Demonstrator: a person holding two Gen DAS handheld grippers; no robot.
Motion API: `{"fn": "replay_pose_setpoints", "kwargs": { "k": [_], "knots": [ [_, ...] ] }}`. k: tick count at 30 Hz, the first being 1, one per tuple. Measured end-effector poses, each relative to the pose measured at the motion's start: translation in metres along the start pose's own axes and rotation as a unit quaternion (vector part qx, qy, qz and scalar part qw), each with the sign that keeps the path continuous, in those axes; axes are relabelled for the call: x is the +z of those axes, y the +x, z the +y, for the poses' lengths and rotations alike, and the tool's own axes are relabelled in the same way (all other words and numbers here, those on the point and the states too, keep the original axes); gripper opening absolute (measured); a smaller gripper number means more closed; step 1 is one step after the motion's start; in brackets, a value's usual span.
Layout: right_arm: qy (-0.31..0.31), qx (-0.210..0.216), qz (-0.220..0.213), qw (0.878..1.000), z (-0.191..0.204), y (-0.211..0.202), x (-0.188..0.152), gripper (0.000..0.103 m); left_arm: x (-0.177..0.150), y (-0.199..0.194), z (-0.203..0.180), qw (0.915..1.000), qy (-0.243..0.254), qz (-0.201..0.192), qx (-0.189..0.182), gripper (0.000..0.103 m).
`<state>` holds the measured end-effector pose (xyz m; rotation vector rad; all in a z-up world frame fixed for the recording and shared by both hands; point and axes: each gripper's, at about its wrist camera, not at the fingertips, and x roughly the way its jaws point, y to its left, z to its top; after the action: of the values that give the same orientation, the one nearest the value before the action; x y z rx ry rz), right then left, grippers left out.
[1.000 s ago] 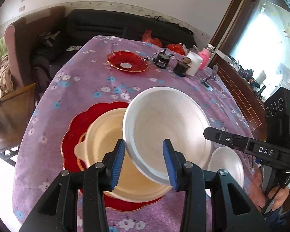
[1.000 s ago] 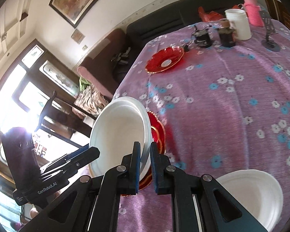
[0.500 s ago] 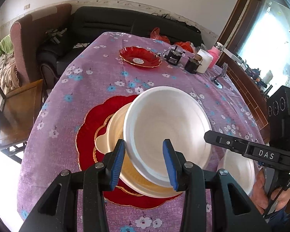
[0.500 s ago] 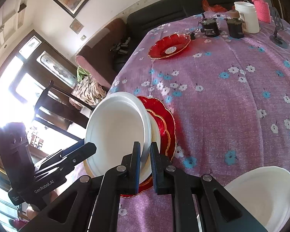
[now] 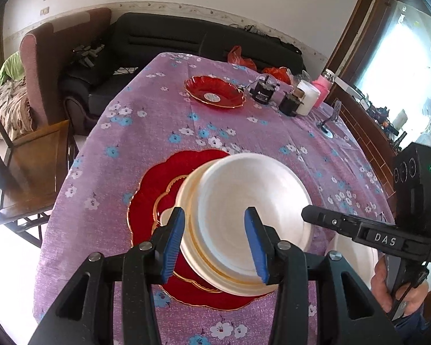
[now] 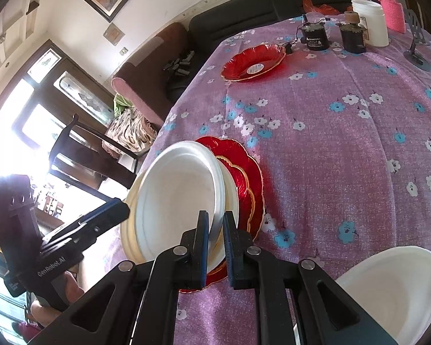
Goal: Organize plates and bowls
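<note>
A white plate (image 5: 252, 201) (image 6: 178, 195) rests on a cream plate (image 5: 192, 247) (image 6: 231, 187), which lies on a large red scalloped plate (image 5: 158, 184) (image 6: 244, 155) near the table's front edge. My right gripper (image 6: 215, 230) is shut on the white plate's rim; it also shows in the left wrist view (image 5: 310, 215). My left gripper (image 5: 214, 244) is open, its jaws over the near side of the stack, touching nothing. A white bowl (image 6: 393, 287) (image 5: 356, 258) sits to the right. A small red dish (image 5: 215, 92) (image 6: 252, 63) lies at the far side.
The table has a purple flowered cloth (image 5: 158, 126). At its far right stand two dark small devices (image 6: 314, 37), a white container (image 6: 370, 23), a pink bottle (image 6: 392, 11) and a phone stand (image 6: 416, 49). A wooden chair (image 5: 34, 158) and sofa (image 5: 186, 43) stand beyond.
The white plate, tilted up in the right gripper, has come down and left onto the cream plate. The left gripper has drawn back a little, still open.
</note>
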<state>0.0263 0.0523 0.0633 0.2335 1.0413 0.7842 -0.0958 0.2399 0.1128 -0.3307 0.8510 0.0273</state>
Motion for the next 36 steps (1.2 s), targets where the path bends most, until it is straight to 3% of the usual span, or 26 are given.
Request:
{"fn": "replay_pose_setpoints", "kwargs": {
  "k": [8, 12, 15, 22, 23, 29, 36],
  "knots": [
    [-0.031, -0.019, -0.005, 0.999, 0.013, -0.003, -0.001, 0.014, 0.003, -0.011, 0.004, 0.9999, -0.007, -0.014, -0.003, 0.042],
    [-0.042, -0.035, -0.007, 0.999, 0.013, -0.007, 0.000, 0.023, 0.004, -0.015, 0.004, 0.9998, -0.007, -0.018, -0.006, 0.042],
    [-0.040, -0.033, -0.010, 0.999, 0.011, -0.011, 0.000, 0.023, 0.004, -0.015, 0.003, 0.9998, -0.006, -0.018, -0.007, 0.042],
    [-0.032, -0.038, -0.051, 0.997, 0.005, -0.019, 0.004, 0.019, 0.004, -0.013, 0.002, 0.9998, -0.004, -0.017, -0.011, 0.042],
    [-0.030, -0.036, -0.049, 0.998, 0.004, -0.017, 0.004, 0.013, 0.003, -0.013, 0.001, 0.9998, -0.004, -0.017, -0.010, 0.042],
    [-0.027, -0.023, -0.031, 0.999, 0.005, -0.005, 0.000, 0.012, 0.002, -0.012, -0.003, 0.9998, 0.002, -0.017, -0.012, 0.042],
    [-0.035, -0.024, -0.076, 0.996, -0.002, -0.047, -0.001, 0.012, -0.003, -0.015, -0.021, 0.9992, 0.026, -0.023, -0.020, 0.042]
  ]
}}
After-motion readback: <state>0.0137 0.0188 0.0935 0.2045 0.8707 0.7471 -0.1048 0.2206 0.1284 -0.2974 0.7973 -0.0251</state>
